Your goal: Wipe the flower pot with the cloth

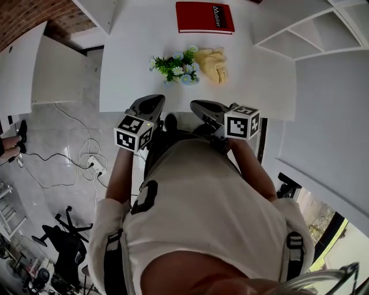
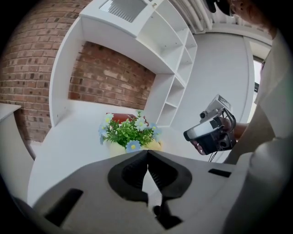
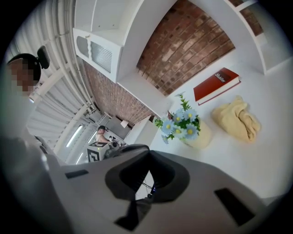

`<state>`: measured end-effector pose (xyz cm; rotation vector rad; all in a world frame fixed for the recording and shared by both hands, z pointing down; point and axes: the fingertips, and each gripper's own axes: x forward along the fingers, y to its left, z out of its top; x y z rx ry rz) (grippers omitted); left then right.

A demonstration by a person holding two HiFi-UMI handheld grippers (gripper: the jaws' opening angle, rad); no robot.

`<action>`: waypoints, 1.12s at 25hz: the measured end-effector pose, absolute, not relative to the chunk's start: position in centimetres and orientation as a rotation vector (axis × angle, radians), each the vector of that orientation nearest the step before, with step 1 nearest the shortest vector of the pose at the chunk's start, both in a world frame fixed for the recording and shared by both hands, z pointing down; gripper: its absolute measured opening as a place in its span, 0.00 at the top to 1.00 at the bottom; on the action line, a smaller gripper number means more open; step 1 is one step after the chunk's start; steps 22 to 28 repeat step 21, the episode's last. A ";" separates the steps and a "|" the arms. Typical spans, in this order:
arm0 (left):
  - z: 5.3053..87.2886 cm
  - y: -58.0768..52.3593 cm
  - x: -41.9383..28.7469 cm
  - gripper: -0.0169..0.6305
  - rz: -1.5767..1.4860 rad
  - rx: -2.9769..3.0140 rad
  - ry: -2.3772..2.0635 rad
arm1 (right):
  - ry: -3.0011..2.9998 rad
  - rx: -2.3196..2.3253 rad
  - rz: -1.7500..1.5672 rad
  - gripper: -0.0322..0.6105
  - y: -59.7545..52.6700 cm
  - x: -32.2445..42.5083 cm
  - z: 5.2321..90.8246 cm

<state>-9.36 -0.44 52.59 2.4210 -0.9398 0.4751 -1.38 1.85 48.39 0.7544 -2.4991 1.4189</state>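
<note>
Jaws: left gripper (image 2: 147, 155), right gripper (image 3: 147, 160) pressed together, empty.
Cloth (image 1: 212, 64): left untouched, upper centre, beside flower pot (image 3: 204, 135).
Progress: wiping not begun.

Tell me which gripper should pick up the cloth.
Right. The cloth lies on the flower pot's right, nearer the right gripper than the left gripper; both are shut and empty.

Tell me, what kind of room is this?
Probably an office or study room: a white table with a red book on it, and white shelves against a brick wall.
</note>
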 end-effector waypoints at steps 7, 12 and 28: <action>51.3 0.5 -8.0 0.94 0.494 2.405 -0.996 | -2.572 0.742 1.382 0.93 2.7 1.5 47.1; 51.2 3.4 -3.2 0.94 0.557 2.434 -0.958 | -2.626 0.744 1.454 0.94 4.7 5.1 46.1; 50.3 12.8 10.0 0.94 0.525 2.472 -0.690 | -2.698 0.778 1.464 0.93 10.0 11.8 45.0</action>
